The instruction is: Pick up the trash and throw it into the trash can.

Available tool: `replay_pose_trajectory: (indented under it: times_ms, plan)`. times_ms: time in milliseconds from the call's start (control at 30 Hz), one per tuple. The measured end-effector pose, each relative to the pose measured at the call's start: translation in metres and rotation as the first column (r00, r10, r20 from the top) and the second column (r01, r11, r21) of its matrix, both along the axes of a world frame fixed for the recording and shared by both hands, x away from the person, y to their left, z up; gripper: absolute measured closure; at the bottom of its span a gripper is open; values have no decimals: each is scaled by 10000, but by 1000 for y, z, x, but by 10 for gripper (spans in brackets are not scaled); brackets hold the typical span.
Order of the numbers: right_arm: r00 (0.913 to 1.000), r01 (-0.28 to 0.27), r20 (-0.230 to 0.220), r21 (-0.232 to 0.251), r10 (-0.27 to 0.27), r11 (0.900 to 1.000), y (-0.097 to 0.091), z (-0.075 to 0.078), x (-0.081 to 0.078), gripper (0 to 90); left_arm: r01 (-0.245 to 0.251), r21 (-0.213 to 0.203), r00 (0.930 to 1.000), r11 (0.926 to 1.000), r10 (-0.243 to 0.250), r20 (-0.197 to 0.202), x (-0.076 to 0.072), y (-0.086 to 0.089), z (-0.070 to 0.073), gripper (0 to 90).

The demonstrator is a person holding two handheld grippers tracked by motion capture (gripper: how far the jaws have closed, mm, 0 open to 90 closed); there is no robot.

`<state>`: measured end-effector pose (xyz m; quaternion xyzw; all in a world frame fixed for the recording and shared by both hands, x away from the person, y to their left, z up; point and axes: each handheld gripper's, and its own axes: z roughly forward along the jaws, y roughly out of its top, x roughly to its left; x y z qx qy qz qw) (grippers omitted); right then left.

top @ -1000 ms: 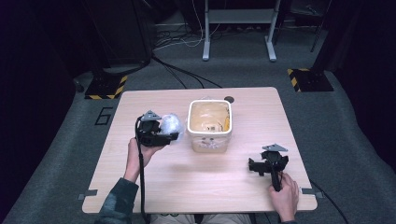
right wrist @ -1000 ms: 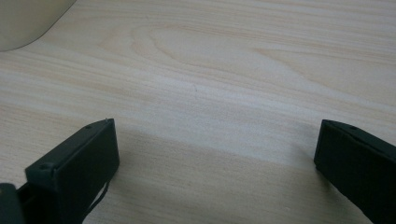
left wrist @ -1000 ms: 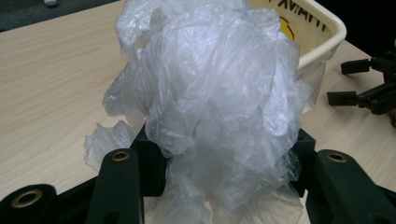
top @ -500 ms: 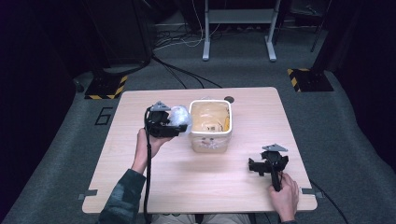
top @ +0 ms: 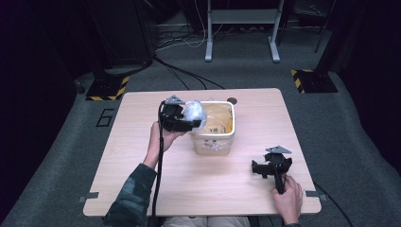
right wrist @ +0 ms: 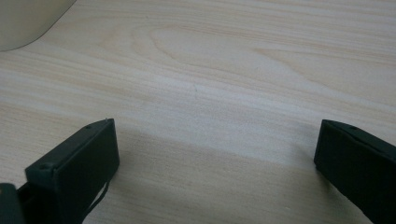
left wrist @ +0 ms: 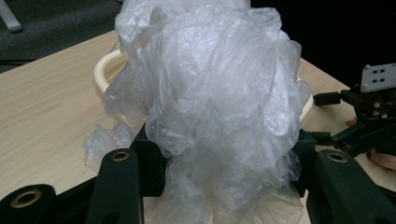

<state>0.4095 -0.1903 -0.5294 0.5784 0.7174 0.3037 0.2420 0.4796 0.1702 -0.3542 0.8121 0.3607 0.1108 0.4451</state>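
Observation:
A crumpled ball of clear plastic film is clamped in my left gripper, held above the left rim of a cream square tub at the table's middle. In the left gripper view the plastic wad bulges up between both black jaws and hides most of the tub behind it. My right gripper rests low near the front right of the table, jaws spread wide. In the right gripper view bare wood lies between the right gripper's jaws.
The light wooden table has open room at its left and front. A small dark round mark sits just behind the tub. Beyond the table, cables, a metal stand and black-and-yellow floor markers lie on the grey carpet.
My left gripper has carried the plastic wad up and to the right, from beside the tub to over its left rim. The right gripper has stayed put.

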Motion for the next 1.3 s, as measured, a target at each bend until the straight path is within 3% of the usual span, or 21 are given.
replay_pose_trajectory:
  times_ms: [600,967,1300]
  plan:
    - [10000,-20,-1,1,20,10000,0,0,0,0,192,263,9994,9995,-185,-284,27,-30,-10,476]
    - [10000,-20,-2,1,20,10000,0,0,0,0,184,347,9989,9992,-169,-436,37,-36,-14,476]
    - [10000,5,10,29,-5,10000,0,0,0,0,282,402,9961,9988,-247,-847,45,-44,-24,474]
